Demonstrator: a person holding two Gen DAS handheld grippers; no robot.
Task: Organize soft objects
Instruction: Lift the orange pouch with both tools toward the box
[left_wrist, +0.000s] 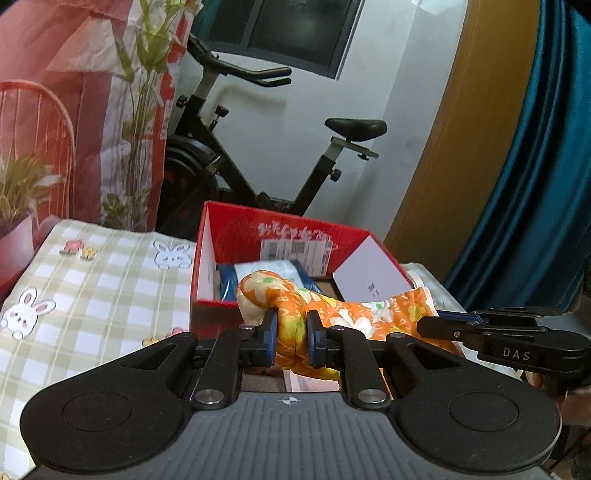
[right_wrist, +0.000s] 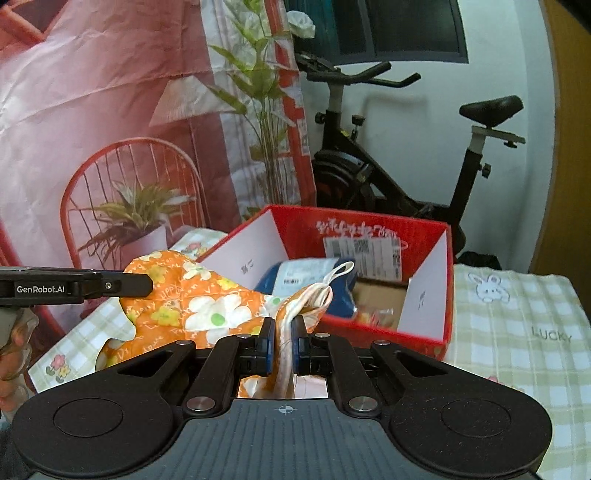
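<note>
Just in front of the red box (left_wrist: 280, 236), orange flower cloth (left_wrist: 354, 314) pinched tight at each end by left gripper (left_wrist: 291, 325) and right gripper (right_wrist: 283, 332), probably for dropping it inside.

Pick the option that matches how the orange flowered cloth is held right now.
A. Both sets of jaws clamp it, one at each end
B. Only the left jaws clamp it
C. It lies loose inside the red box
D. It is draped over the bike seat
A: the orange flowered cloth is pinched in the left gripper at one end and in the right gripper at its corded end, in front of the red box.
</note>
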